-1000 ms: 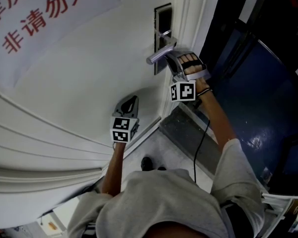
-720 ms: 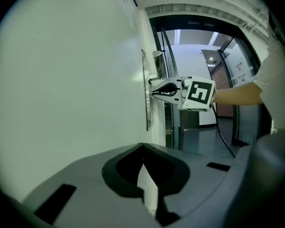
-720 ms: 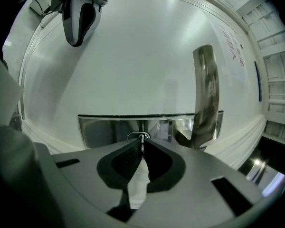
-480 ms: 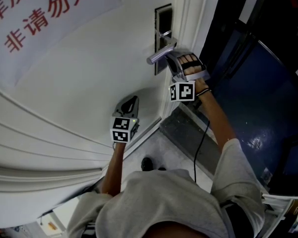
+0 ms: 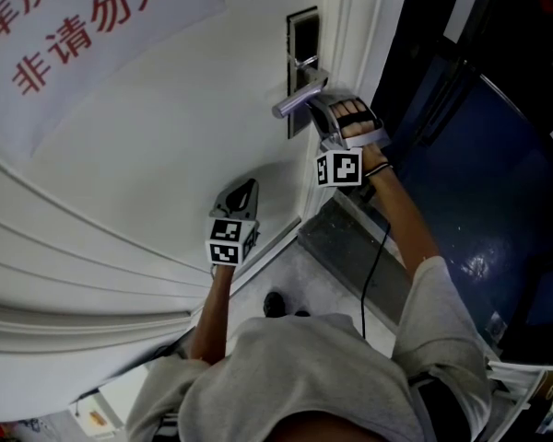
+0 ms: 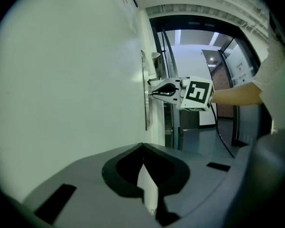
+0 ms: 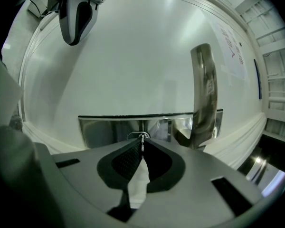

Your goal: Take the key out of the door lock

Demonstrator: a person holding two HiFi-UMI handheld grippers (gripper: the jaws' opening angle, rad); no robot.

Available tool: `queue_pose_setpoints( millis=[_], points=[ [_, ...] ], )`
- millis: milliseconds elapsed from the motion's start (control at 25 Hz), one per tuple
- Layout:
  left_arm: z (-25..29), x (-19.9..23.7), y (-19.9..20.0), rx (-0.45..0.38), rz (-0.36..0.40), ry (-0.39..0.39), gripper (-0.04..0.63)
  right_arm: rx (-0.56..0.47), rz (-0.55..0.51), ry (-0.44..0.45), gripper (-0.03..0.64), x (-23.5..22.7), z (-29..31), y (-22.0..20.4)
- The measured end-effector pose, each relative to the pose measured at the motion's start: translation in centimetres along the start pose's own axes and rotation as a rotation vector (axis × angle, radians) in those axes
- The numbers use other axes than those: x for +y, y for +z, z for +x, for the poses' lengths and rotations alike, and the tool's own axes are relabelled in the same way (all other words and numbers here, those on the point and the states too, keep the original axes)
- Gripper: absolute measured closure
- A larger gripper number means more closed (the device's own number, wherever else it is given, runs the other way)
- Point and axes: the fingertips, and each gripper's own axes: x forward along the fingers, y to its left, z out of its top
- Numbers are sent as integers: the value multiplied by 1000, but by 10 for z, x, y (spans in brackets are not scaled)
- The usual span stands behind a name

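Pinching the small silver metal key point(image 7: 142, 136) between its dark ribbed pads, the right gripper point(image 7: 141, 148) has its jaws closed together on the key's head. The key sits in the shiny rectangular steel lock plate point(image 7: 109, 127) on the large white door point(image 5: 166, 136), just beside the base of the brushed silver lever handle point(image 7: 204, 94). In the head view this gripper reaches up under the lever at the door's edge, its marker cube turned toward the camera.

Lower down and to the left, the left gripper point(image 6: 143, 148) is held just beside the door face, well apart from the lock. Its jaws are pressed together with nothing between them; only pale door and floor show past the tips.

A white paper notice with red characters point(image 5: 74, 35) is fixed high on the door.
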Motion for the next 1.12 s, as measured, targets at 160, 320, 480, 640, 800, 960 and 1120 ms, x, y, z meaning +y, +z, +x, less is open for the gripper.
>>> queue_pose_setpoints(
  millis=[160, 320, 480, 640, 800, 960, 1120],
  points=[
    [-3, 2, 1, -2, 0, 9, 577, -1, 13, 2, 588, 0, -1, -1],
    [-5, 4, 1, -1, 1, 14, 577, -6, 21, -3, 588, 1, -7, -3],
    [-3, 0, 3, -4, 4, 11, 577, -11, 19, -10, 588, 1, -14, -5],
    [-2, -6, 3, -4, 6, 6, 577, -12, 21, -19, 588, 1, -23, -9],
    [-2, -12, 4, -4, 8, -1, 577, -9, 37, -22, 588, 2, -34, -13],
    [-1, -17, 8, -10, 11, -8, 577, -12, 64, -23, 588, 2, -43, -13],
    [-1, -19, 9, -13, 11, -8, 577, -15, 154, -18, 588, 1, -48, -12]
  ],
)
